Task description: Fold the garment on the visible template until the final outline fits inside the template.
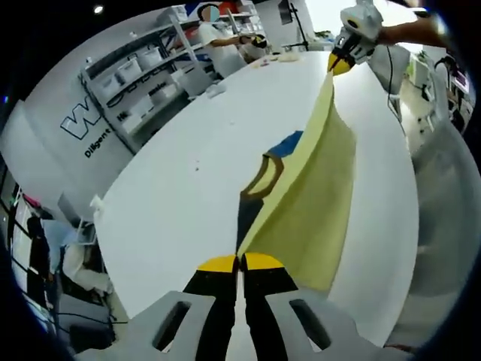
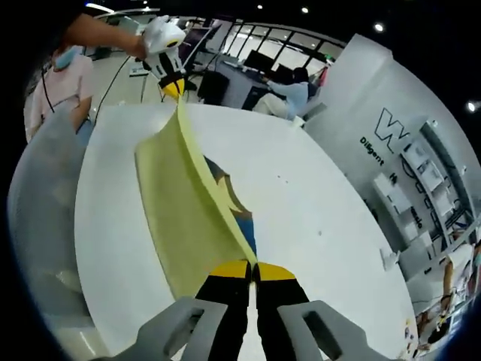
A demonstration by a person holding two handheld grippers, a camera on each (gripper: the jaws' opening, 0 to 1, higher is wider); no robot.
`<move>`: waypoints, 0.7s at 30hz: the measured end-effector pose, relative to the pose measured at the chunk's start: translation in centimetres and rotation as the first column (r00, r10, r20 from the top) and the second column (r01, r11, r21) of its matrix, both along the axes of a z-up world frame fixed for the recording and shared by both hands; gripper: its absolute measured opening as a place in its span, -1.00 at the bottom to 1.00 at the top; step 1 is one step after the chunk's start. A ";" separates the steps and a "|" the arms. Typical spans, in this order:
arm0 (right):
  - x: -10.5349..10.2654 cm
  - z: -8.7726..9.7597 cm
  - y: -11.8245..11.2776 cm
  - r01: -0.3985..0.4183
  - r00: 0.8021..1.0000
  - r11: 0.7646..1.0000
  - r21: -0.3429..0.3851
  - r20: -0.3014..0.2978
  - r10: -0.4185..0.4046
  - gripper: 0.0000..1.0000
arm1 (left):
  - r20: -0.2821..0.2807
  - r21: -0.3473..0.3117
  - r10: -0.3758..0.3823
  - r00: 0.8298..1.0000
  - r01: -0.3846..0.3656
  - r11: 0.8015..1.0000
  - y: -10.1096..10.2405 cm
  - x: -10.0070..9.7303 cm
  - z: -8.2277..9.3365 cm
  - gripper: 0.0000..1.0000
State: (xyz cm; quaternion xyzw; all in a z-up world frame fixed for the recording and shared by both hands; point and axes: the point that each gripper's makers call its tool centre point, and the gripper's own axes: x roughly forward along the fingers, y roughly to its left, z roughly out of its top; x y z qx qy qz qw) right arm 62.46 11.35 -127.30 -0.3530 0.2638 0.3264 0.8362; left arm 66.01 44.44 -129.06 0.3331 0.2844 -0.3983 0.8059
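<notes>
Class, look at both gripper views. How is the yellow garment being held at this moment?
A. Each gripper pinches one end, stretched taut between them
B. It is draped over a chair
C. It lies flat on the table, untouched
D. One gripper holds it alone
A: the left gripper and the right gripper are each shut on an end of the yellow garment, lifted above the white table.

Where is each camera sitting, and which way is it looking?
Left gripper view: rides on the left claw, shut on the yellow garment, looking along the white table to the right claw and a forearm.
Right gripper view: rides on the right claw, shut on the garment's other end, looking back at the left claw and an arm.
Both share the garment, the table and the shelves.
</notes>
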 end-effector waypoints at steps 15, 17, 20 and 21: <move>2.1 -2.4 -0.5 0.048 0.998 0.999 0.006 -0.041 -0.048 -1.00 | -0.053 0.031 0.018 0.998 -0.017 0.999 -0.2 0.8 -2.0 -0.98; 2.2 -2.5 -0.5 0.052 0.998 0.999 0.008 -0.043 -0.051 -1.00 | -0.061 0.031 0.023 0.998 -0.021 0.999 -0.2 0.9 -2.3 -0.98; 2.4 -2.8 -0.4 0.063 0.997 0.998 0.016 -0.050 -0.062 -1.00 | -0.066 0.038 0.024 0.998 -0.022 0.999 -0.2 1.0 -2.6 -0.98; 2.5 -3.0 -0.4 0.065 0.997 0.998 0.017 -0.051 -0.064 -1.00 | -0.068 0.040 0.025 0.997 -0.022 0.999 -0.2 1.0 -2.7 -0.98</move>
